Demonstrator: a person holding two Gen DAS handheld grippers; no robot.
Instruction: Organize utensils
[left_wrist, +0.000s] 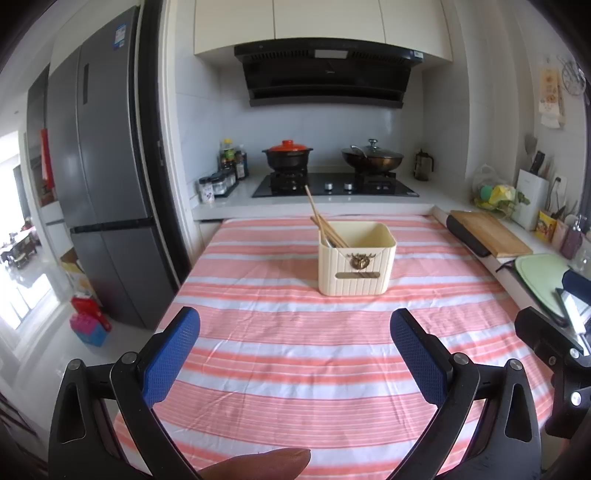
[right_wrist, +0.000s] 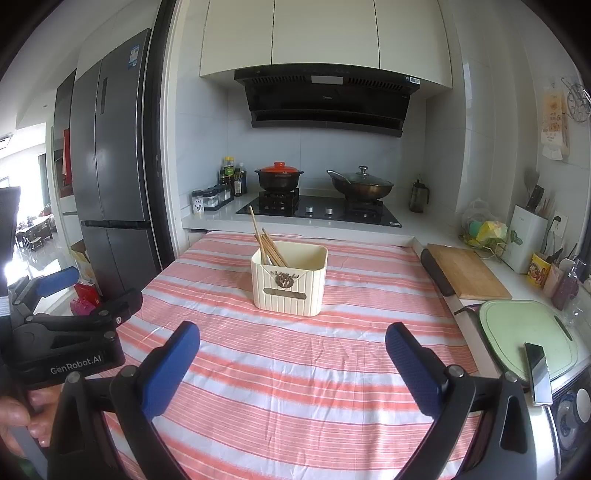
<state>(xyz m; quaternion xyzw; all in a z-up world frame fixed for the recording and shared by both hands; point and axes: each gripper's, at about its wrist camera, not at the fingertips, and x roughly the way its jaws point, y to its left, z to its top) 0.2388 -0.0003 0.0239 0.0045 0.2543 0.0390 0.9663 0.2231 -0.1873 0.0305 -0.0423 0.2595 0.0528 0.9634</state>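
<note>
A cream ribbed utensil holder (left_wrist: 355, 266) (right_wrist: 289, 281) with a bronze emblem stands upright on the pink-and-white striped tablecloth (left_wrist: 295, 350) (right_wrist: 295, 369). Wooden chopsticks (left_wrist: 322, 225) (right_wrist: 266, 243) lean in its left side, beside what looks like a metal utensil. My left gripper (left_wrist: 295, 325) hovers open over the cloth in front of the holder, nothing between its blue pads. My right gripper (right_wrist: 291, 338) is also open and empty, a little nearer the holder. The left gripper's body (right_wrist: 70, 332) shows at the left of the right wrist view, held by a hand (right_wrist: 22, 421).
Behind the table a stove (left_wrist: 334, 184) carries an orange-lidded pot (left_wrist: 288, 153) and a lidded wok (left_wrist: 371, 157). A wooden cutting board (right_wrist: 465, 271), a green board (right_wrist: 524, 336) and a phone (right_wrist: 537, 373) lie on the right counter. A fridge (left_wrist: 99, 184) stands left.
</note>
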